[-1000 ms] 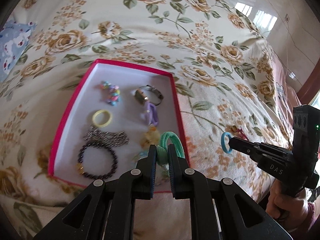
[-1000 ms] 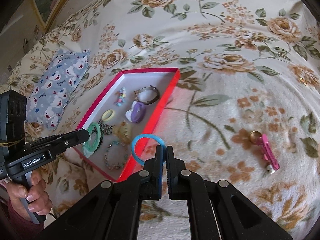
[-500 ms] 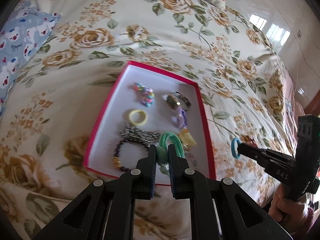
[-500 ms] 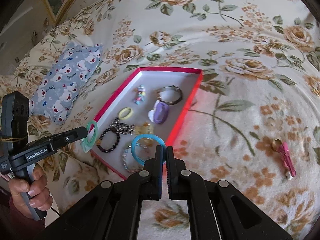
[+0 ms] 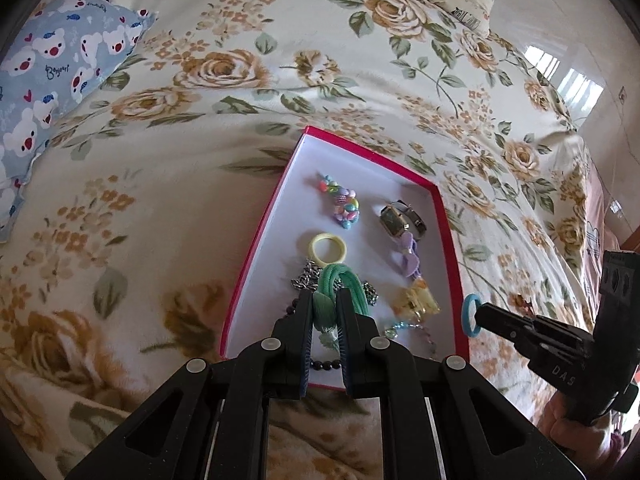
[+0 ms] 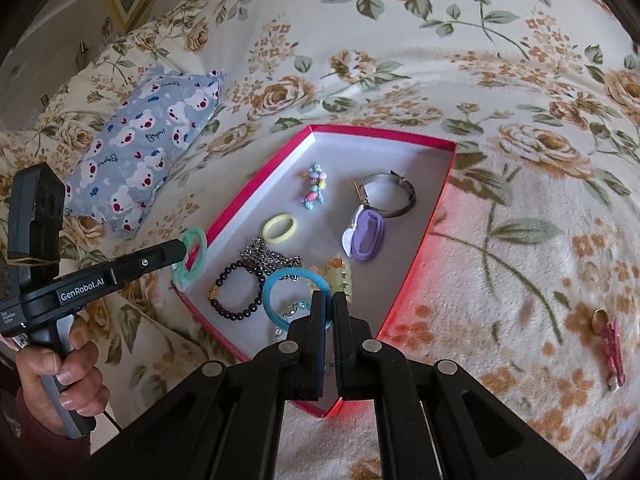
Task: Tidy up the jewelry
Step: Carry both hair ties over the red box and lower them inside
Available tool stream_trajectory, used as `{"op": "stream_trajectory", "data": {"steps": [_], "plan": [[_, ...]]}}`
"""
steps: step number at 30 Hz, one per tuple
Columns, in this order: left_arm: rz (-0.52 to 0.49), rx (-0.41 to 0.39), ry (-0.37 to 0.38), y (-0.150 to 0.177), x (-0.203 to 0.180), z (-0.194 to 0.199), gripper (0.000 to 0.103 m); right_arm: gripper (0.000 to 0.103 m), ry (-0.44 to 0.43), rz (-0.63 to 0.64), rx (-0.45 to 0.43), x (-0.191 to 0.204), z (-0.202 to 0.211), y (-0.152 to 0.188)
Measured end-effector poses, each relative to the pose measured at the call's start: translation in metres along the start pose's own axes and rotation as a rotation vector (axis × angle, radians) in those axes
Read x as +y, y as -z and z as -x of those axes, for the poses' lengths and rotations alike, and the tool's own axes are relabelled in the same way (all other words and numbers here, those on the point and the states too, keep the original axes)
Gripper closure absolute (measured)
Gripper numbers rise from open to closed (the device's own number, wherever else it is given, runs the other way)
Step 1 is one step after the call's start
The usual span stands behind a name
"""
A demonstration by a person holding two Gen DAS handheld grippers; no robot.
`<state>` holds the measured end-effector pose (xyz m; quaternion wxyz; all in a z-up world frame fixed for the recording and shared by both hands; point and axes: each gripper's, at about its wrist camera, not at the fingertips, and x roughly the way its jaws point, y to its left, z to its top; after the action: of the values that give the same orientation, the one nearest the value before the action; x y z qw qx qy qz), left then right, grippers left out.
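**Two rings held over a crowded box**

My left claw (image 5: 325, 307) pinches the green ring (image 5: 340, 285) above the red box (image 6: 416, 272) near edge; my right claw (image 6: 328, 309) clamps the blue ring (image 6: 294, 295) there. Dropped, either could tangle with the chain (image 6: 269, 257).

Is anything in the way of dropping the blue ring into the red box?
No lid or wall blocks it. The right claw holds the blue ring above the open red box. But right below it lie a silver chain and a yellow clip, so it would land on those.
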<state>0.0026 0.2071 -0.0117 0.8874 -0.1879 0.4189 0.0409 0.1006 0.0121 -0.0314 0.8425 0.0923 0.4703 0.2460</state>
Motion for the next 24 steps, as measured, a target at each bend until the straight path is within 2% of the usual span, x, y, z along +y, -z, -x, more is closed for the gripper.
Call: {"op": "stream_trajectory", "data": {"steps": [16, 24], "plan": [[0.024, 0.064, -0.023, -0.009, 0.015, -0.048, 0.092, 0.100, 0.002, 0.019, 0.101, 0.005, -0.040, 0.010], [0.035, 0.089, -0.029, -0.011, 0.018, -0.062, 0.092, 0.100, 0.021, 0.016, 0.112, 0.003, -0.048, 0.009]]}}
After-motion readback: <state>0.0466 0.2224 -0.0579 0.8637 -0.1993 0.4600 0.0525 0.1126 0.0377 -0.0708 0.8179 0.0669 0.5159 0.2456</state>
